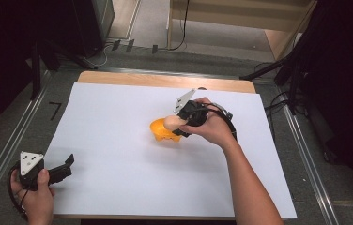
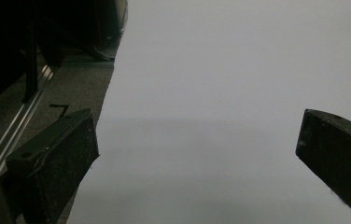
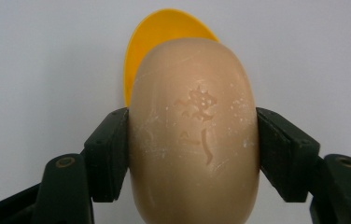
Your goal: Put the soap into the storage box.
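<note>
High view first: your right gripper [image 1: 184, 123] sits near the middle of the white sheet [image 1: 118, 117], pinching a beige soap [image 1: 172, 123] just over an orange dish [image 1: 161, 130]. From this angle you cannot quite tell whether the soap touches the dish or hangs just above it. Your left gripper [image 1: 62, 169] rests well apart at the sheet's near left corner, so the right hand is plainly the nearer one. The sheet covers a wooden table [image 1: 165, 80], with grey floor, metal rails and dark stands around it.

Left gripper view: your jaws stand wide apart with nothing between them, pointing across bare sheet [image 2: 220, 93] towards the dark left edge of the room.

Right gripper view: your two pads press on the soap's [image 3: 194, 135] narrow sides, so its long axis runs straight away from you, along the jaws. The dish [image 3: 157, 42] lies directly beyond and under the soap's far end. If the dish is the goal, you would probably need only a short lowering, keeping that axis lined up with the dish.
</note>
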Demonstrator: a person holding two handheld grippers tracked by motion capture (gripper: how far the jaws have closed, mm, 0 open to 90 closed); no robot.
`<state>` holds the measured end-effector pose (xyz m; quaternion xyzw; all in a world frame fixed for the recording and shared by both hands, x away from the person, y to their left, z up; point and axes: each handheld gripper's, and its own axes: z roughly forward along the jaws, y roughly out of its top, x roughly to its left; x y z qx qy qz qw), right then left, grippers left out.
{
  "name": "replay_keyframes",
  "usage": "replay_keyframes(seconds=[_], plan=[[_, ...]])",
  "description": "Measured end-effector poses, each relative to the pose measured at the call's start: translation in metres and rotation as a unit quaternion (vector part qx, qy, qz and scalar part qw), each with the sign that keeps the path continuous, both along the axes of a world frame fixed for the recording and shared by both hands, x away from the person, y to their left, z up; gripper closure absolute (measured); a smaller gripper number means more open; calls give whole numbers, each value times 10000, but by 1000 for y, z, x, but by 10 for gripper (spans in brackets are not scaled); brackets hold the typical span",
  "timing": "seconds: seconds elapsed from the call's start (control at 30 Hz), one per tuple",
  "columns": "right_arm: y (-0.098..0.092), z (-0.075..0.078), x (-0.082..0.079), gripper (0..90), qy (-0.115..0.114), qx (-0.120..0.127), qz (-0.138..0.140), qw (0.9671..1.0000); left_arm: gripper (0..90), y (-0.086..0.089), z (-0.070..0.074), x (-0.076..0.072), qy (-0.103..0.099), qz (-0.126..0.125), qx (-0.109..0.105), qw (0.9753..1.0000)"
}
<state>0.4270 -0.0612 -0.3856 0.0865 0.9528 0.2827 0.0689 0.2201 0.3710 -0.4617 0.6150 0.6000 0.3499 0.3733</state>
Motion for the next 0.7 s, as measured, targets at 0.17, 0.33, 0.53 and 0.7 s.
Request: replay_keyframes(seconds=[0.17, 0.33, 0.53, 0.7], plan=[[9, 0, 3, 331, 9, -67, 87, 9999, 0, 0, 0, 0, 2, 0, 11, 10000], [18, -1, 7, 331, -21, -65, 205, 9998, 0, 0, 0, 1, 22, 10, 3, 10000], [26, -8, 9, 331, 109, -171, 310, 9993, 0, 0, 0, 0, 22, 3, -22, 10000], [28, -14, 12, 331, 165, -268, 315, 9990, 0, 0, 0, 0, 29, 0, -9, 10000]])
